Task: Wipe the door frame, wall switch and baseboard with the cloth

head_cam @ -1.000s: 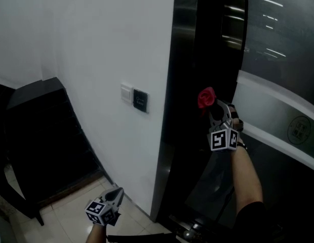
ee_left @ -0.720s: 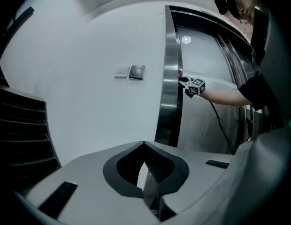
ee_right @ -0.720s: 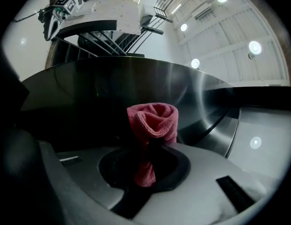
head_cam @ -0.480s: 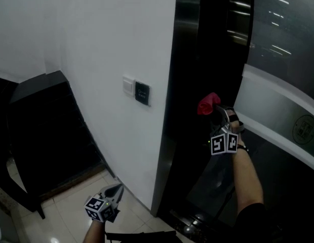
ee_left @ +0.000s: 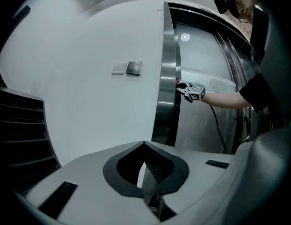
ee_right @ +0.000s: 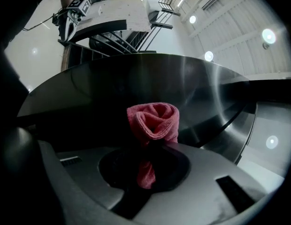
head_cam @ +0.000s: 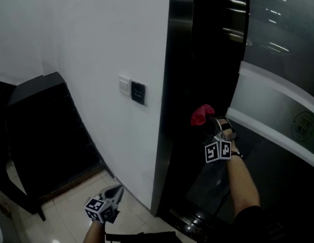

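1. The right gripper (ee_right: 151, 146) has its jaws clenched on the pink cloth (ee_right: 152, 120). A tail of the cloth is pinched between the fingers, and a rolled wad bulges just past their tips.
2. Just beyond that wad is the dark, polished metal of the door frame (ee_right: 183, 81). The wad sits against it or very close; I cannot tell whether they touch.
3. In the head view the right gripper (head_cam: 211, 124) is raised at the inner edge of the door frame (head_cam: 180, 85). The cloth (head_cam: 201, 114) is on the frame side of the fingertips, and the marker cube (head_cam: 218, 151) is behind them, towards the forearm.
4. To the right of those fingers is a glass door (head_cam: 278, 120) with a pale frosted band.
5. Farther off, across the frame from the right fingers, the white wall (head_cam: 86, 44) carries the wall switch (head_cam: 124, 85), with a dark square panel (head_cam: 138, 92) just beside it.
6. The left gripper (ee_left: 151, 191) has its jaws closed together with nothing between them.
7. The left gripper (head_cam: 115, 192) hangs low over pale floor tiles (head_cam: 71, 209), well apart from the cloth, its fingers pointing up towards the wall.
8. A dark slatted unit (head_cam: 45, 125) stands to the left of those fingers.
9. Far ahead of the left fingers, the left gripper view shows the wall switch (ee_left: 119, 69). The door frame (ee_left: 166, 78) is to the right of the switch, and the right gripper (ee_left: 185, 86) is at the frame's edge.
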Motion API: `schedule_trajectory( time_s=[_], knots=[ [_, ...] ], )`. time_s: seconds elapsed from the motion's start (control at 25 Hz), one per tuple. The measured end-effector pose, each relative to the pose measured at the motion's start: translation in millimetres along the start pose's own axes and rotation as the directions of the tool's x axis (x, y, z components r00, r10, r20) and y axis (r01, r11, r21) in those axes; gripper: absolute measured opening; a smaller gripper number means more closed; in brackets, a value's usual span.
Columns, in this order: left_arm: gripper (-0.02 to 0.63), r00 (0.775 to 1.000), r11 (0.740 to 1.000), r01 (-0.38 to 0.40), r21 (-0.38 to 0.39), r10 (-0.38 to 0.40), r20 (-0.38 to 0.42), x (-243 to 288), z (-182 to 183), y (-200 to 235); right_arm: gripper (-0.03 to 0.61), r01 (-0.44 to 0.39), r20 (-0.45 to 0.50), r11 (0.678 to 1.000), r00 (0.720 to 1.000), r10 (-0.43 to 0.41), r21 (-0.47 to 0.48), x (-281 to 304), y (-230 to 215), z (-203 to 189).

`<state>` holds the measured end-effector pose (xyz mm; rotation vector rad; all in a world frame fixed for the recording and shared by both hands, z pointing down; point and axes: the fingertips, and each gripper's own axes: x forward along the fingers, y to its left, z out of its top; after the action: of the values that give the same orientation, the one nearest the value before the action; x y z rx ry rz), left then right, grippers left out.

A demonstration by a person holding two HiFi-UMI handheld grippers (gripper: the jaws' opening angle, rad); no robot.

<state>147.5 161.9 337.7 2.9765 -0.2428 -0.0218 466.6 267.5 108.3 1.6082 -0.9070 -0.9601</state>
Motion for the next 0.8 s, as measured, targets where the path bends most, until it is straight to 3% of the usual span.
schedule_trajectory(
  time_s=[0.8],
  knots=[
    [-0.009, 1.000, 1.000, 0.007, -0.015, -0.007, -0.022, 2, -11, -5, 0.049, -0.146, -0.036, 0.988, 0.988, 0.147, 0.051, -14, 89, -17]
  ],
)
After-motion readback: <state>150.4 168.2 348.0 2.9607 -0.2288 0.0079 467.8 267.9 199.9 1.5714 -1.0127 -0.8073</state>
